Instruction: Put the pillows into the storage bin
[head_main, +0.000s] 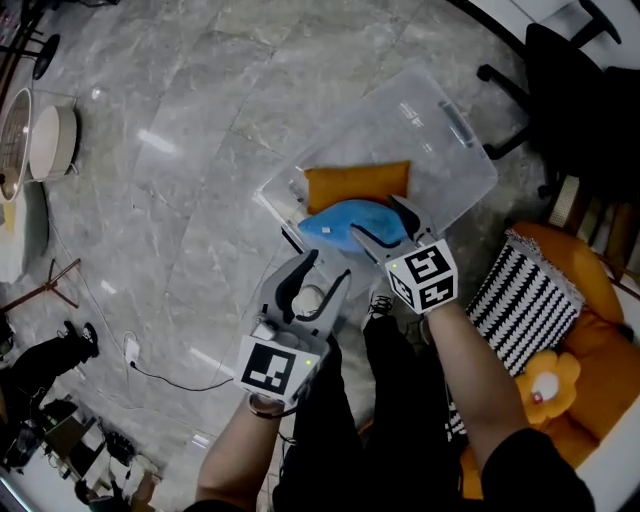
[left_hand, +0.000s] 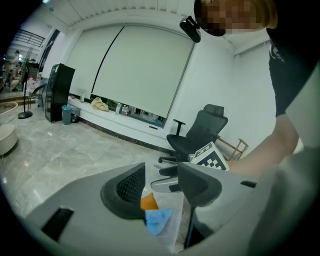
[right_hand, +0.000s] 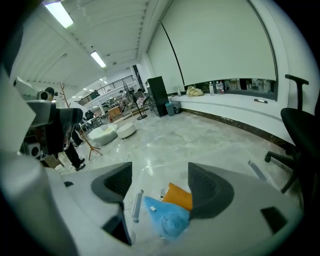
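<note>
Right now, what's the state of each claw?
Left claw: open, empty.
Right claw: open, empty, with the blue pillow lying below it.

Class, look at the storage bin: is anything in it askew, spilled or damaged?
Nothing spilled or damaged. The blue pillow lies crooked, overlapping the orange pillow's near edge inside the clear bin.

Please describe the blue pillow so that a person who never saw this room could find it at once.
On the grey marble floor stands a clear plastic storage bin. Two pillows lie in it; the blue pillow is the rounded one closer to the person, in front of the flat orange pillow.
</note>
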